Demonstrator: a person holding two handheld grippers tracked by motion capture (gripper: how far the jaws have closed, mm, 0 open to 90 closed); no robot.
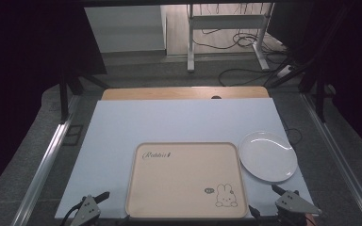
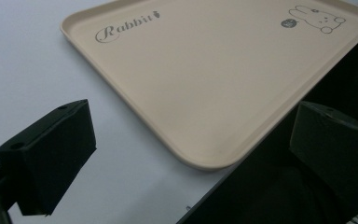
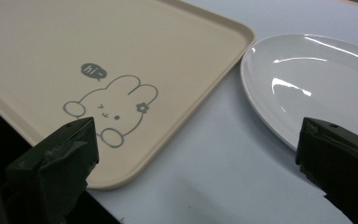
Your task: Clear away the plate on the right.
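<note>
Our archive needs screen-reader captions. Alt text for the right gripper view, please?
An open right gripper hangs low above a pale table, with a beige rabbit-print tray at left beside an empty white plate at right.

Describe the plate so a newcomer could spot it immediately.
Find the pale sheet covering the table, then the beige rabbit-print tray at its near edge. Just beside the tray's right side lies the plate: empty, oval, glossy white, unprinted.
</note>
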